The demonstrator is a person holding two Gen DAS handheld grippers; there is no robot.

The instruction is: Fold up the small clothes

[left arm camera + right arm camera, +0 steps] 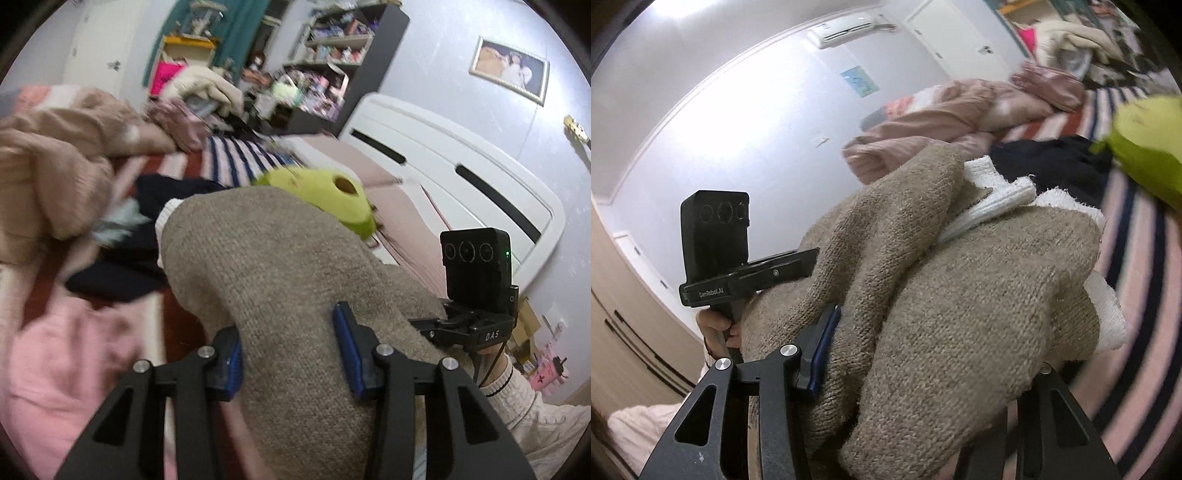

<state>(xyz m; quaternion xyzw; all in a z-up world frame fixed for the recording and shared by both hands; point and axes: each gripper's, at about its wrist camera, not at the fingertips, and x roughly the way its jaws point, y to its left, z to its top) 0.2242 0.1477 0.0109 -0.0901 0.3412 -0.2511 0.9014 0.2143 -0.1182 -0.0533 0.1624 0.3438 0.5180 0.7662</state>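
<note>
Knitwear fills both views: a beige sweater (280, 280) with white ribbed cuffs is bunched up and raised off the bed (406, 218), held between the two grippers. The left gripper (291, 354) has the knit running between its blue-padded fingers (347, 350); its jaws stand partly open, with a thick fold of the fabric filling the gap and both pads pressed against it. In the right wrist view the sweater (960, 302) is heaped over the right gripper (923, 365); one blue pad shows against the knit on the left, while the other finger is buried beneath the fabric (so how wide those jaws stand cannot be told).

Beyond the sweater, toward the head of the bed, a lime-green plush toy (325, 195) lies on the mattress near the white headboard (454, 177). A navy-and-white striped garment (236, 158) and a dark navy piece (147, 236) are spread across the middle of the bed, with a pink garment (70, 365) at the near left edge and a tan knit blanket (55, 166) piled at the far left edge.
</note>
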